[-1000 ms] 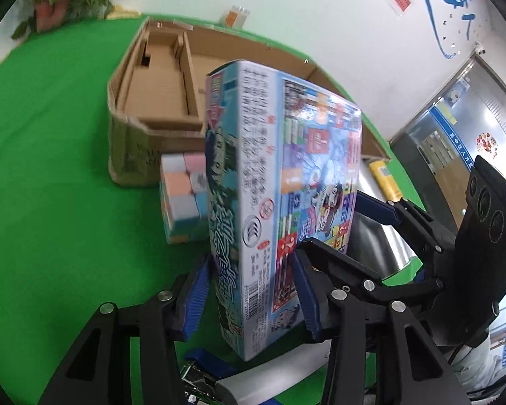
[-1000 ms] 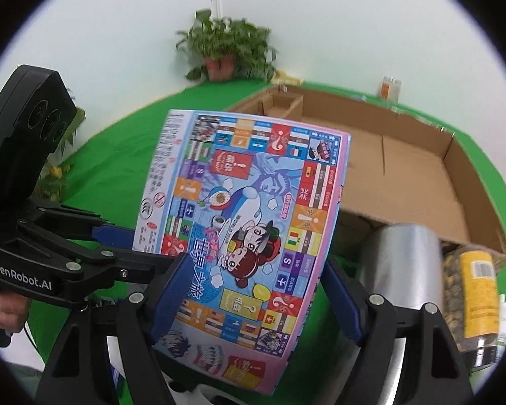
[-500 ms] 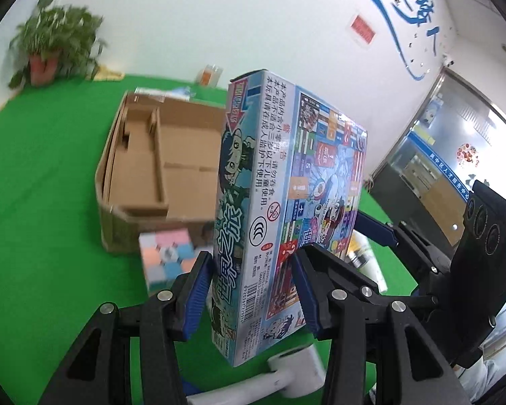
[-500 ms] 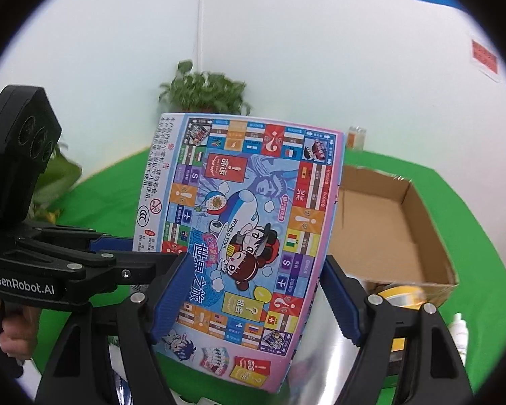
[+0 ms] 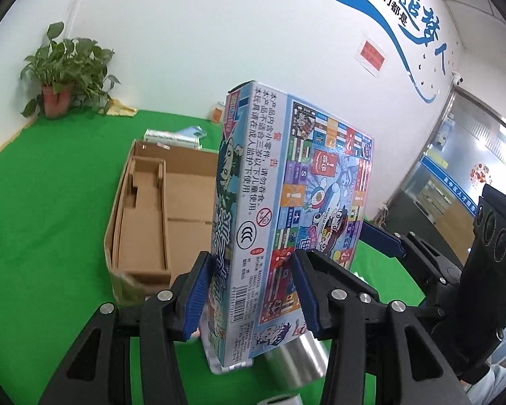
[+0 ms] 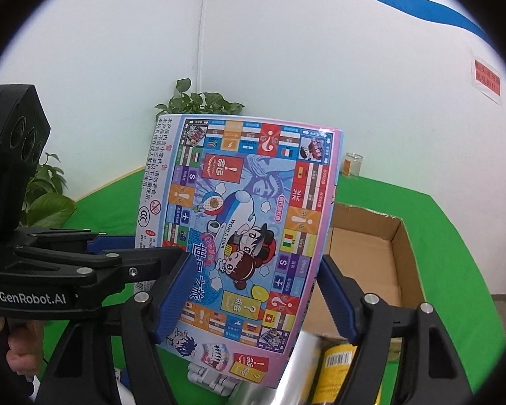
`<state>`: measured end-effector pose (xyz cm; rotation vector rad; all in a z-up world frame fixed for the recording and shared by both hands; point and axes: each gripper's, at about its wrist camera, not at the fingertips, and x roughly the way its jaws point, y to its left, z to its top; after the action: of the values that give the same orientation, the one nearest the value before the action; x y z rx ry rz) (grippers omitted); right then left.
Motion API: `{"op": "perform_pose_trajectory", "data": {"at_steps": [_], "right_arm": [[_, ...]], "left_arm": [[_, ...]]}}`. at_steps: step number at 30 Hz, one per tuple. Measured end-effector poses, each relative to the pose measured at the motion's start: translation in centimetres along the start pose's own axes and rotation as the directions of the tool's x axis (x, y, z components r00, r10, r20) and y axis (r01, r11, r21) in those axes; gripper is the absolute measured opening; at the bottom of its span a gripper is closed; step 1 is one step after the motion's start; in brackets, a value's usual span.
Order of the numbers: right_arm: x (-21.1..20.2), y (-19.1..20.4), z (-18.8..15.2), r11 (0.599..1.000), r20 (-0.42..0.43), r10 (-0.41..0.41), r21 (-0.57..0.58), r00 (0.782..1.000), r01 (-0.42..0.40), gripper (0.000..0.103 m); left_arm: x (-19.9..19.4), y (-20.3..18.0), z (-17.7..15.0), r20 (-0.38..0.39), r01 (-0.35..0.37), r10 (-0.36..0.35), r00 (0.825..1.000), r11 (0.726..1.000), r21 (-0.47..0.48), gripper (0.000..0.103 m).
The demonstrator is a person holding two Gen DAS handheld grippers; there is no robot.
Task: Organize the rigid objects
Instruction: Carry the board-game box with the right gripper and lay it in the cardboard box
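Left gripper [image 5: 249,298] pinches board-game box [image 5: 286,209] thickness; right gripper [image 6: 253,298], closing, clamps its width, steadying upright carry; cardboard box [image 5: 158,209] at 10 o'clock

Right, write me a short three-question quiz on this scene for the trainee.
1. True or false: the game box lies flat inside the cardboard box.
2. What is the left claw clamped on? A) the game box B) the potted plant C) the silver cylinder
3. Is the cardboard box's top open or closed?
Key: 1 false, it is held upright in the claw; 2 A; 3 open.
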<state>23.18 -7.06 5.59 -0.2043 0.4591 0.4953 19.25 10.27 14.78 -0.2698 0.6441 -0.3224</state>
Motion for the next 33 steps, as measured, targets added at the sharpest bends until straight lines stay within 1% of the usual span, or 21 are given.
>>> {"op": "perform_pose_trajectory", "data": {"at_steps": [3, 7, 10, 15, 18, 21, 22, 28, 30, 33], "right_arm": [[0.3, -0.4, 0.9, 1.000, 0.008, -0.007, 0.006, 1.000, 0.007, 0.073], [0.9, -1.5, 1.3, 0.999, 0.002, -0.024, 0.035, 1.000, 0.024, 0.073], [1.4, -1.5, 1.7, 0.998, 0.001, -0.033, 0.054, 0.999, 0.033, 0.073], [1.9, -1.7, 2.3, 0.996, -0.017, -0.028, 0.081, 0.999, 0.030, 0.074], [2.3, -1.7, 2.7, 0.996, -0.034, -0.018, 0.089, 0.999, 0.021, 0.074], [3.5, -2.0, 3.0, 0.995, -0.058, -0.005, 0.097, 0.998, 0.010, 0.074], [3.5, -2.5, 2.8, 0.995, -0.065, -0.001, 0.098, 0.998, 0.008, 0.074], [7.1, -3.2, 2.2, 0.994, -0.140, 0.034, 0.104, 0.990, -0.020, 0.074], [8.6, -3.3, 1.6, 0.993, -0.172, 0.051, 0.111, 0.984, -0.032, 0.074], [10.7, -3.3, 0.7, 0.988, -0.229, 0.078, 0.144, 0.970, -0.045, 0.074]], "left_arm": [[0.2, -0.6, 2.0, 0.009, -0.001, 0.001, 1.000, 1.000, 0.010, 0.044], [2.2, -0.8, 4.6, -0.008, 0.015, -0.015, 1.000, 1.000, 0.014, 0.044], [3.6, -0.8, 6.1, -0.018, 0.016, -0.016, 1.000, 1.000, 0.016, 0.043], [6.3, 0.0, 8.4, -0.045, 0.008, -0.007, 0.999, 1.000, 0.014, 0.043], [7.8, 0.2, 9.4, -0.061, -0.010, 0.011, 0.998, 1.000, 0.007, 0.043], [9.5, 0.8, 10.4, -0.085, -0.019, 0.018, 0.996, 1.000, -0.008, 0.043], [10.2, 1.2, 10.6, -0.097, -0.023, 0.022, 0.995, 1.000, -0.015, 0.043], [14.4, 3.4, 10.3, -0.170, -0.059, 0.049, 0.984, 0.997, -0.058, 0.042], [15.5, 4.4, 9.7, -0.195, -0.075, 0.060, 0.979, 0.995, -0.071, 0.042], [17.2, 5.6, 8.5, -0.232, -0.118, 0.097, 0.968, 0.990, -0.077, 0.041]]}}
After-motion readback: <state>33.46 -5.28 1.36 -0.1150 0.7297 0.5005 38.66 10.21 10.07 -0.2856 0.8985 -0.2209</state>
